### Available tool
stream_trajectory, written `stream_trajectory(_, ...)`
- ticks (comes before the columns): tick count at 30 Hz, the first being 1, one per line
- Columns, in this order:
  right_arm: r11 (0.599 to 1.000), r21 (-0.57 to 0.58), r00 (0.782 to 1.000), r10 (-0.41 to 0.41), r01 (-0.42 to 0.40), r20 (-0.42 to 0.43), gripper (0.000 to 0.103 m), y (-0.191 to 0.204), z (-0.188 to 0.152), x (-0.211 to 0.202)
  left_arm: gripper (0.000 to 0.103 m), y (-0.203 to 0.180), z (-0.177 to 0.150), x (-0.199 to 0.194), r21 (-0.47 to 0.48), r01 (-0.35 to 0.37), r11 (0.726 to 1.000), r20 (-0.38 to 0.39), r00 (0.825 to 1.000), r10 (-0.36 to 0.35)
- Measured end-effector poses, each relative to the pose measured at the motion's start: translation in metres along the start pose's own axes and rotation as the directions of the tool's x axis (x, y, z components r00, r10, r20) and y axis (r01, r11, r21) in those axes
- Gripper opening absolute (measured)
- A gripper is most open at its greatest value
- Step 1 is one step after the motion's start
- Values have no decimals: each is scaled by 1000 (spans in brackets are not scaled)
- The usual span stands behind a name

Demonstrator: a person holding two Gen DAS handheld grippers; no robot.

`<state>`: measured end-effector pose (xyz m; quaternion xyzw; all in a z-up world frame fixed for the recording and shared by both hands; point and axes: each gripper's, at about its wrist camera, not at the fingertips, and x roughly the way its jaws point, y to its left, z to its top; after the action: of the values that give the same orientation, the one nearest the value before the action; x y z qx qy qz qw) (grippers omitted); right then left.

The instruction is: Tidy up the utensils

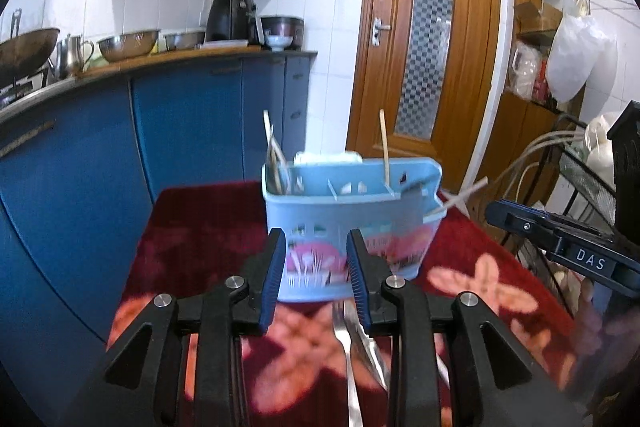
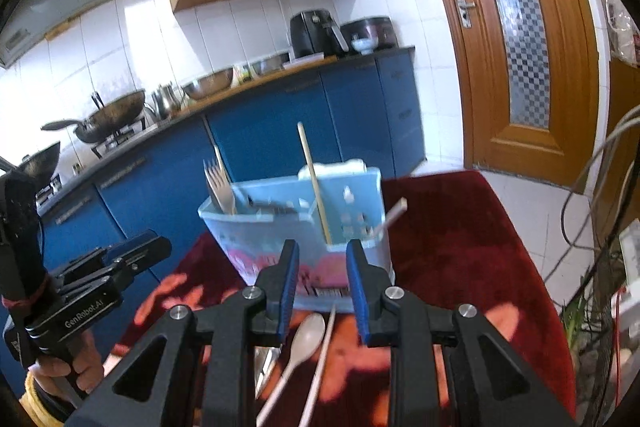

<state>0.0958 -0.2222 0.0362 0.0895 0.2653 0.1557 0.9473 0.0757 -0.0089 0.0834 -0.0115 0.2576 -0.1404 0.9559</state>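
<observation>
Light-blue plastic utensil caddy [image 1: 352, 227] with pink print stands on dark red floral tablecloth [image 1: 200, 227]; steel forks [image 2: 220, 189] and wooden chopstick [image 2: 314, 183] upright inside caddy; pale spoon [image 2: 306, 339] lies just before caddy; left gripper [image 1: 316, 271] and right gripper [image 2: 322, 287] both spread open, empty, near caddy front.

Light-blue caddy [image 1: 352, 223] with pink print, dark-red floral tablecloth [image 1: 192, 227], blue-padded black tongs [image 2: 322, 283]

"DAS" on the right tongs [image 1: 592, 261] body, "GenRobot.AI" on the left tongs [image 2: 86, 311] body
</observation>
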Motion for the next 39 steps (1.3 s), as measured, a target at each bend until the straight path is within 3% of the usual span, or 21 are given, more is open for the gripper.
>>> stream_trajectory(11, 1000, -18, 986, -23, 21, -163, 27, 3, -36, 26, 32, -3, -33, 26, 18, 4, 1000, -160, 987, -1)
stream_trajectory(19, 999, -31, 958, -34, 26, -285, 27, 6, -57, 52, 32, 15, -50, 49, -55, -27, 998, -251, 968, 13)
stream_trajectory(30, 999, -31, 906, -50, 41, -420, 27, 3, -74, 85, 32, 26, -63, 60, -89, -33, 995, -299, 954, 5)
stream_trajectory(35, 998, -49, 887, -62, 45, -457, 22, 5, -72, 93, 32, 29, -63, 60, -103, -25, 994, -304, 953, -8)
stream_trajectory(39, 997, -69, 872, -70, 42, -485, 11, 6, -70, 97, 32, 28, -63, 60, -101, -16, 995, -317, 948, -17)
